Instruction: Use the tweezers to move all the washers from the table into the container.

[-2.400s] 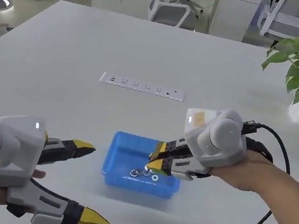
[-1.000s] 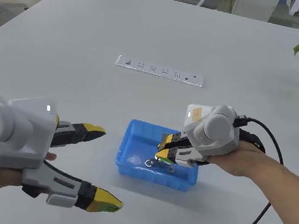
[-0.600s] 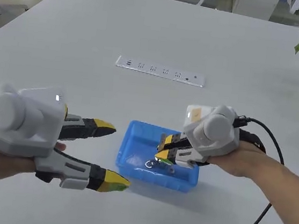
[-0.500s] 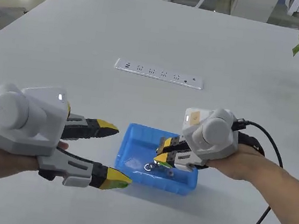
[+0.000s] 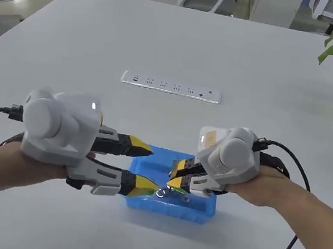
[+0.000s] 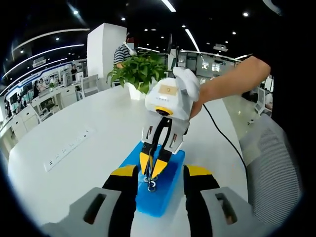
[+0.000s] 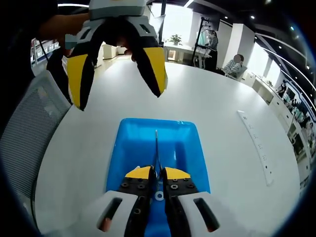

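Table: carries the container, blue, directly before me. Left gripper: jaws spread, holding nothing; it has come in from well left of the container to its left rim. Right gripper: stays over the container, clamped on the tweezers, tips down inside. Washers: on the container floor beneath those tips. Judgement: the transfer looks near complete, and the left gripper is likely arriving to steady the container.
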Tool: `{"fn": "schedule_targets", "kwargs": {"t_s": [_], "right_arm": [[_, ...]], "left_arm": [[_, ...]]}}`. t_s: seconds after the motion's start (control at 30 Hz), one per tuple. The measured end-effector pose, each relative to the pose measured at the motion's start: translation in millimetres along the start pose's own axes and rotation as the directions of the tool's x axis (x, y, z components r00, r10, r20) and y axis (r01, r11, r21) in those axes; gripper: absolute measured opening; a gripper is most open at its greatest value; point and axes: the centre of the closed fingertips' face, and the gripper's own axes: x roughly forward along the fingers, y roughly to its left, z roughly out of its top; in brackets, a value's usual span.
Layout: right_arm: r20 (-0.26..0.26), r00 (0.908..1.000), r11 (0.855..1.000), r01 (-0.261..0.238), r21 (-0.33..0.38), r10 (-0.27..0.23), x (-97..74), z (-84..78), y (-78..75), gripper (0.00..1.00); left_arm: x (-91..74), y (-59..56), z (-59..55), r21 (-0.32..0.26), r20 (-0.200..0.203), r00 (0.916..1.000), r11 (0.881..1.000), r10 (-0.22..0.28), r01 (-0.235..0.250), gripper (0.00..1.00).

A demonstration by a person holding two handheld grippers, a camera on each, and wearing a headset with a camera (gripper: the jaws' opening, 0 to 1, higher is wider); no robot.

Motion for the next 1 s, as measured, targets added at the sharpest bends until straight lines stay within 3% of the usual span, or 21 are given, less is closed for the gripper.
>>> {"fn": "schedule_targets", "kwargs": {"t_s": [0.23, 0.53, 1.0], "right_arm": [[0.002, 1.0000, 1.000, 0.000, -0.001, 0.000, -0.3, 0.2, 0.2, 0.09], [0.003, 1.0000, 1.000, -0.002, -0.011, 0.002, 0.1, 0.6, 0.9, 0.09], [0.008, 1.0000, 1.000, -0.003, -0.029, 0.004, -0.4, 0.5, 1.2, 0.09]], "left_arm": [[13.4, 2.2, 6.4, 0.033, -0.004, 0.9994, 0.999, -0.033, 0.033, 0.32], [24.4, 10.9, 1.4, 0.065, -0.025, 0.9992, 0.997, -0.032, 0.034, 0.24], [37.2, 14.2, -0.7, 0.112, -0.047, 0.9961, 0.991, -0.074, 0.079, 0.11]]}}
